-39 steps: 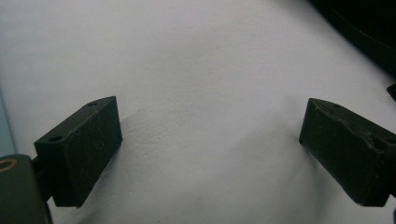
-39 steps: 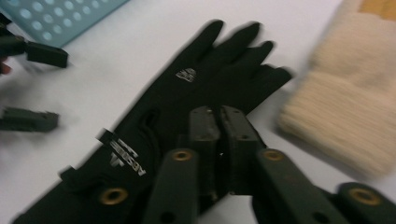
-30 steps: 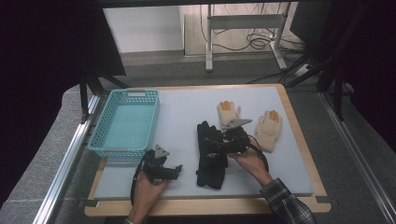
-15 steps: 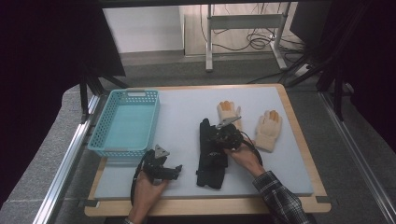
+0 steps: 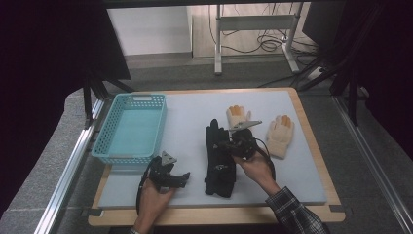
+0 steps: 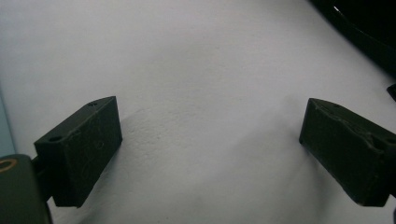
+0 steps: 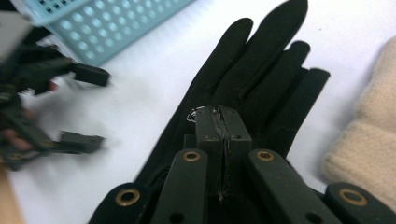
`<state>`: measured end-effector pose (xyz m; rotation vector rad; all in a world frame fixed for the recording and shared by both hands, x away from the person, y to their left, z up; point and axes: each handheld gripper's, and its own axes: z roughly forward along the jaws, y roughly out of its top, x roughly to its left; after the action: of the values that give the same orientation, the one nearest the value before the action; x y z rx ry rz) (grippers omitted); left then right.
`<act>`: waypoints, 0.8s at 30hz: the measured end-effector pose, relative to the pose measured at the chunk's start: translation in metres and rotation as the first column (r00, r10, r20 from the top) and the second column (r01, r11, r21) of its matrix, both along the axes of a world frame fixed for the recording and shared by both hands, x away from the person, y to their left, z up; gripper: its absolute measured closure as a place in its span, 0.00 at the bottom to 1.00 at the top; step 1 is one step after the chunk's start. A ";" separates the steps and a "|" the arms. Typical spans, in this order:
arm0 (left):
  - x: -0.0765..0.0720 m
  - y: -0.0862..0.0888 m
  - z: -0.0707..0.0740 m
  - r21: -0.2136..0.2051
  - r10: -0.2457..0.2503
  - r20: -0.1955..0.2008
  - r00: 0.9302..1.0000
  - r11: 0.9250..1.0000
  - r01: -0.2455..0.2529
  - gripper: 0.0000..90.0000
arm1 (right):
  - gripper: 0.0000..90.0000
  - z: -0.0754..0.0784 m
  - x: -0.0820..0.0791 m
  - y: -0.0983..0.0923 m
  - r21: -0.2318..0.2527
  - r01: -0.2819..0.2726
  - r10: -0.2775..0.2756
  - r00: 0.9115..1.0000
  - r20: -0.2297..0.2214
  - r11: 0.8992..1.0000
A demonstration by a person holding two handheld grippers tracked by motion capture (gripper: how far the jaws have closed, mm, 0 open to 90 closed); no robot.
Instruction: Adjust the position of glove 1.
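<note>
— Black fabric is the worry. From the high view, the right gripper (image 5: 229,144) sits over the black gloves (image 5: 218,158) in the middle of the grey mat (image 5: 187,117), the cream gloves (image 5: 281,135) just beside it to the right and the blue basket (image 5: 130,127) well apart to the left. There look to be two black gloves stacked; a pinch on the top layer alone could leave the lower one behind.

— And the left gripper (image 5: 181,179)?

— Near the front edge, off the gloves. In the left gripper view its jaws stand wide with only mat (image 6: 205,93) between them, so it offers no support if the fabric sags.

— What about the right gripper view?

— There the right gripper (image 7: 221,116) has its jaws pressed together, nipping what looks like a thin fold of a black glove (image 7: 252,79) near the palm. The glove lies flat, fingers spread toward the basket (image 7: 116,23). So small a bite in soft, limp cloth could slip out.
</note>
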<state>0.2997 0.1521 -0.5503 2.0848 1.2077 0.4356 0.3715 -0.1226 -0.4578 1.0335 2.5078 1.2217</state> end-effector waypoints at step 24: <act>0.000 -0.001 0.000 -0.011 0.009 0.004 1.000 1.000 -0.008 0.07 | 0.84 -0.042 -0.029 -0.019 0.066 0.191 -0.186 0.980 -0.077 0.979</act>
<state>0.2995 0.1513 -0.5507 2.0696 1.2147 0.4357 0.3427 -0.1415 -0.5002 1.3205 2.3646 1.2492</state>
